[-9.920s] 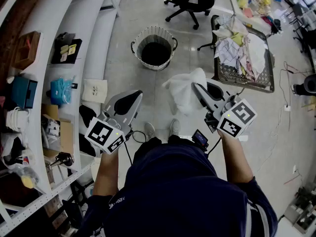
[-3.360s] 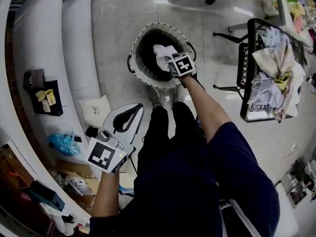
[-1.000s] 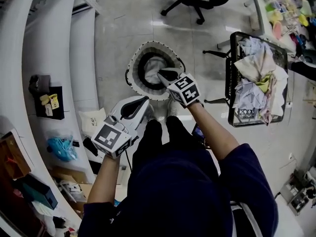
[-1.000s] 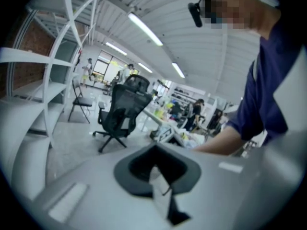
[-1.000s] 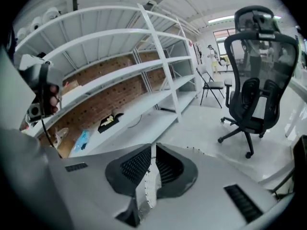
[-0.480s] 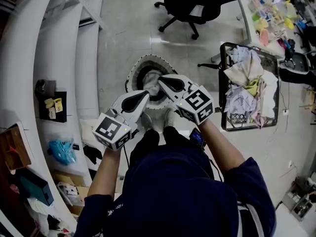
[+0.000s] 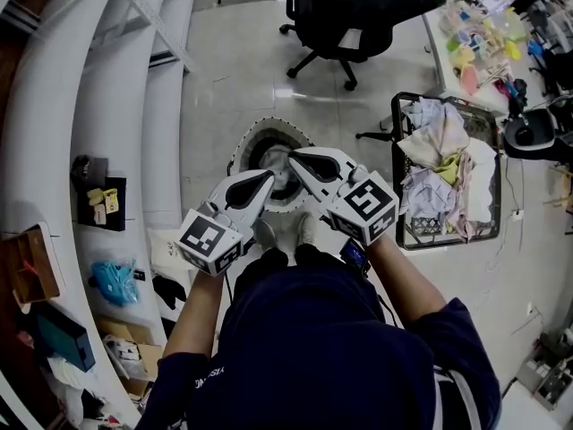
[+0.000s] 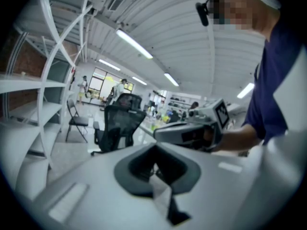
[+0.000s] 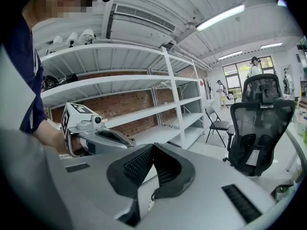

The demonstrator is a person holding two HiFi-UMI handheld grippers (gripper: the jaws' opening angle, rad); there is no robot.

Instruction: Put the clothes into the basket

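The round basket on the floor has a white cloth lying inside it. Just above it, the left gripper and the right gripper are side by side, each with its jaws pressed together and nothing in them. Off to the right, a black wire crate is piled full of more clothes.

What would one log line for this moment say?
left gripper: shut, empty | right gripper: shut, empty | basket: holds white garment | crate: clothes inside
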